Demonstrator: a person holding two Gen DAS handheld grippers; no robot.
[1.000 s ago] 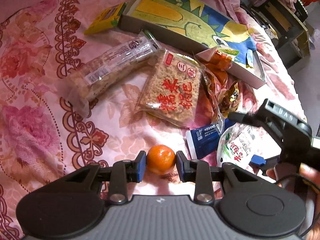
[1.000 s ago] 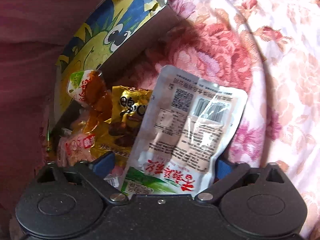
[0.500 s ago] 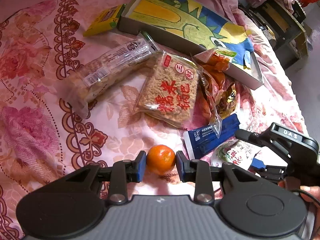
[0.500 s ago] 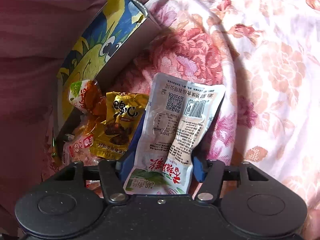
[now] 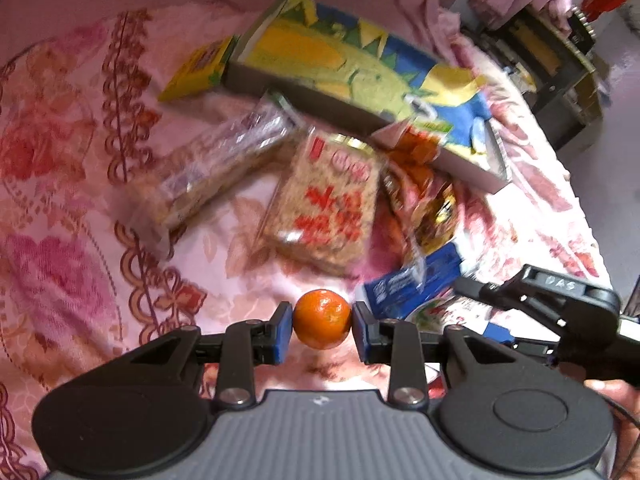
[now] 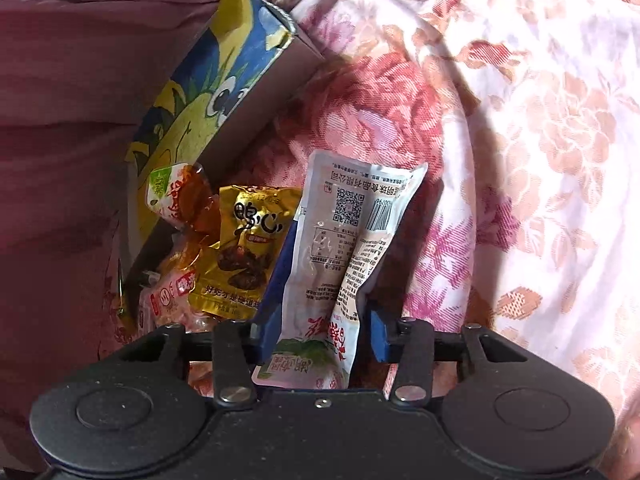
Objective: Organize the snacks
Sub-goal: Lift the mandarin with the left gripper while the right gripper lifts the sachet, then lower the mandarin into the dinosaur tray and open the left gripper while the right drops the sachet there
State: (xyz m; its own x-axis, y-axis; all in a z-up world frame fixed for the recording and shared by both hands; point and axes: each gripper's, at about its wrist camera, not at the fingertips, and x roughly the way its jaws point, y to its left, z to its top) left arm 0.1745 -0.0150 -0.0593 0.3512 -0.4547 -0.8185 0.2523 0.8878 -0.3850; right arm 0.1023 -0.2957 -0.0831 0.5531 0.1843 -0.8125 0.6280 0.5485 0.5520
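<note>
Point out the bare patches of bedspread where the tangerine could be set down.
Bare bedspread lies left of the clear biscuit pack, and in front of it, between the rice-cracker pack and the left gripper gripping the tangerine. Crowded: the pile of pouches right of the rice-cracker pack, up against the cartoon box.

The left tongs [image 5: 322, 330] are clamped at their blue pads [image 5: 282, 332] on something small and round. The right tongs [image 6: 320, 322] are squeezed in on a flat thing, which buckles between the fingers [image 6: 269, 320].
</note>
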